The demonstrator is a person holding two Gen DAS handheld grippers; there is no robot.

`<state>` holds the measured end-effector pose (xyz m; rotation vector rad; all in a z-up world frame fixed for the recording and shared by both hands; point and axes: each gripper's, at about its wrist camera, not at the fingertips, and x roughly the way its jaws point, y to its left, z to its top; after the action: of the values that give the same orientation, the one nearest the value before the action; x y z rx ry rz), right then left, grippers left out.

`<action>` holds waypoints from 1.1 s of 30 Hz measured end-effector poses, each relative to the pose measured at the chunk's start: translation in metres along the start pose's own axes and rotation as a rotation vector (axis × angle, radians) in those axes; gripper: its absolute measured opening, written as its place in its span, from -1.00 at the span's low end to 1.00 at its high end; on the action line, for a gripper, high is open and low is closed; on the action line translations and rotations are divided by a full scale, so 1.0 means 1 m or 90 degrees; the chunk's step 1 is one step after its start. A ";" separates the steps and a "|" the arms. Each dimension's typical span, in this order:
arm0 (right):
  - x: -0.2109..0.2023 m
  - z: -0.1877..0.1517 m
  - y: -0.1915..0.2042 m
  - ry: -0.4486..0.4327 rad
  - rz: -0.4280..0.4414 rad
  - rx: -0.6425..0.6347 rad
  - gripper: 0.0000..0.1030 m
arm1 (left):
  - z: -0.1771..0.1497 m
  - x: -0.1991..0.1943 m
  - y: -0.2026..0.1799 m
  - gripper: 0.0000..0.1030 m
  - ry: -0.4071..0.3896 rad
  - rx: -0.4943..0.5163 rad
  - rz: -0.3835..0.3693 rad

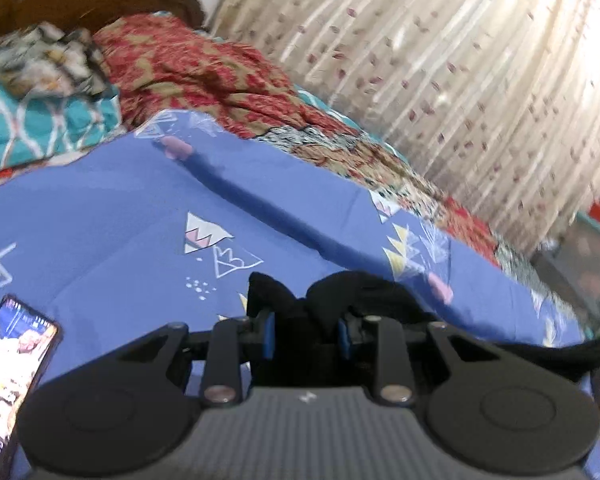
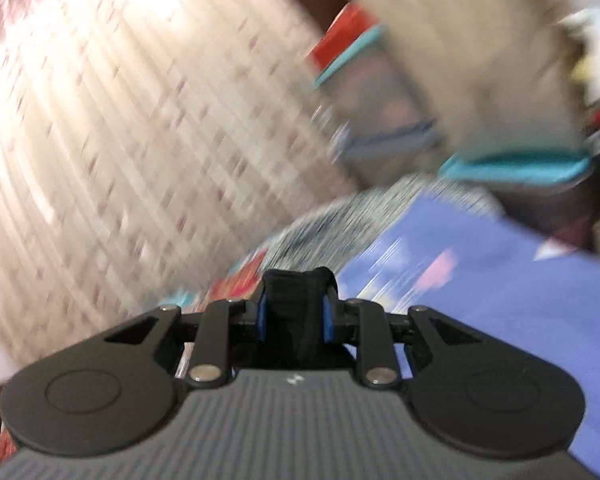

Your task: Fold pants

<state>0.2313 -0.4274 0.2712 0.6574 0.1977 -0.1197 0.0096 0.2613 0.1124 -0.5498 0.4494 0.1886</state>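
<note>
The pants (image 1: 352, 292) are black cloth, and only bunched folds of them show in either view. In the left wrist view my left gripper (image 1: 306, 332) is shut on a bunch of the black cloth, held above the blue patterned bedsheet (image 1: 140, 208); a black strip trails off to the right. In the right wrist view my right gripper (image 2: 294, 316) is shut on another fold of the pants (image 2: 296, 284), lifted over the sheet's far edge. That view is heavily blurred by motion. The rest of the pants is hidden below the grippers.
A phone (image 1: 8, 380) with a lit screen lies on the sheet at the left. Red-patterned fabric (image 1: 204, 72) and teal bedding (image 1: 40, 120) are piled at the back. A cream curtain (image 1: 460, 80) hangs behind the bed. Blurred clutter (image 2: 460, 100) stands at the right.
</note>
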 end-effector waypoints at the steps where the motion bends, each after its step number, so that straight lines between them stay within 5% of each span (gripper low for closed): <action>1: -0.014 0.007 -0.010 -0.011 -0.012 0.001 -0.47 | 0.002 0.001 0.005 -0.49 0.004 -0.014 -0.008; 7: -0.028 -0.005 -0.057 0.044 -0.074 0.009 -0.47 | 0.009 0.016 -0.001 -0.49 0.016 -0.019 -0.014; 13: 0.037 -0.048 -0.083 0.138 -0.131 0.097 -0.46 | 0.015 0.043 -0.009 -0.49 0.026 -0.016 0.005; 16: 0.091 -0.072 -0.091 0.214 -0.148 0.099 -0.27 | 0.015 0.060 -0.011 -0.49 0.029 -0.008 0.038; 18: 0.102 -0.084 -0.094 0.198 -0.211 0.079 0.00 | 0.012 0.066 -0.012 -0.49 0.030 -0.015 0.048; 21: 0.106 -0.096 -0.108 0.189 -0.177 0.101 0.00 | 0.005 0.066 -0.016 -0.49 0.026 0.009 0.051; 24: 0.110 -0.107 -0.113 0.219 -0.201 0.051 0.01 | 0.003 0.065 -0.016 -0.49 0.028 0.014 0.054; 33: 0.134 -0.146 -0.106 0.287 -0.153 -0.037 0.12 | 0.003 0.060 -0.016 -0.49 0.029 -0.002 0.056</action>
<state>0.3228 -0.4271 0.0660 0.5941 0.7134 -0.1945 0.0682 0.2522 0.0943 -0.5377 0.5182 0.2620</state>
